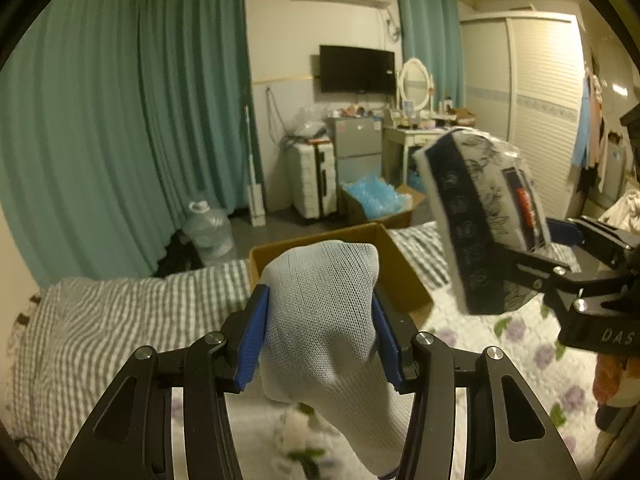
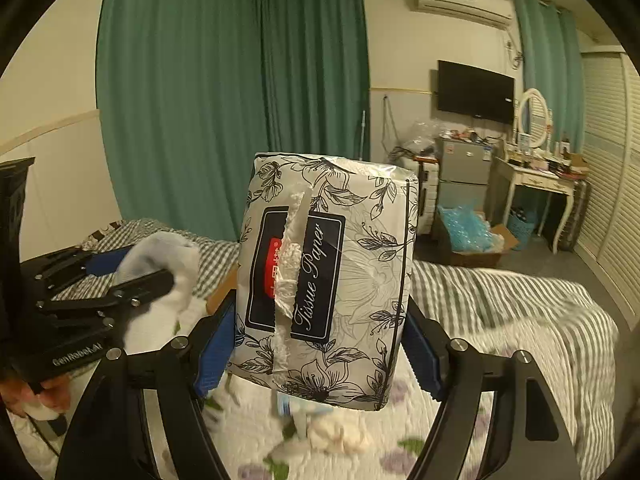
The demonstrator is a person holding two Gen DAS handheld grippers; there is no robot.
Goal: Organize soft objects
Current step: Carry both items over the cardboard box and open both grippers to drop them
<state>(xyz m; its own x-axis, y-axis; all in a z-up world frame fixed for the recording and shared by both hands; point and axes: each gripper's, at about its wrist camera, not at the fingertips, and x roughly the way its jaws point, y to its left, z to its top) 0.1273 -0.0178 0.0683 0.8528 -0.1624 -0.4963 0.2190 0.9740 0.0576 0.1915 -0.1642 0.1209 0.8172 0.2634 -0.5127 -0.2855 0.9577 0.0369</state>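
Observation:
My left gripper [image 1: 320,320] is shut on a white mesh sock [image 1: 320,312] and holds it above the bed, just in front of an open cardboard box [image 1: 404,272]. My right gripper [image 2: 320,336] is shut on a tissue paper pack [image 2: 332,272] with a black floral print, held upright in the air. The pack also shows in the left wrist view [image 1: 484,220], to the right of the box. The sock and left gripper show at the left of the right wrist view [image 2: 160,264]. Most of the box is hidden behind the sock.
The bed has a grey striped duvet [image 1: 120,320] and a floral blanket [image 1: 520,332]. Loose white soft items [image 2: 340,440] lie on the blanket. Beyond the bed stand a water jug [image 1: 208,232], a white suitcase [image 1: 312,184], a box of blue plastic [image 1: 376,200] and a dressing table [image 1: 412,136].

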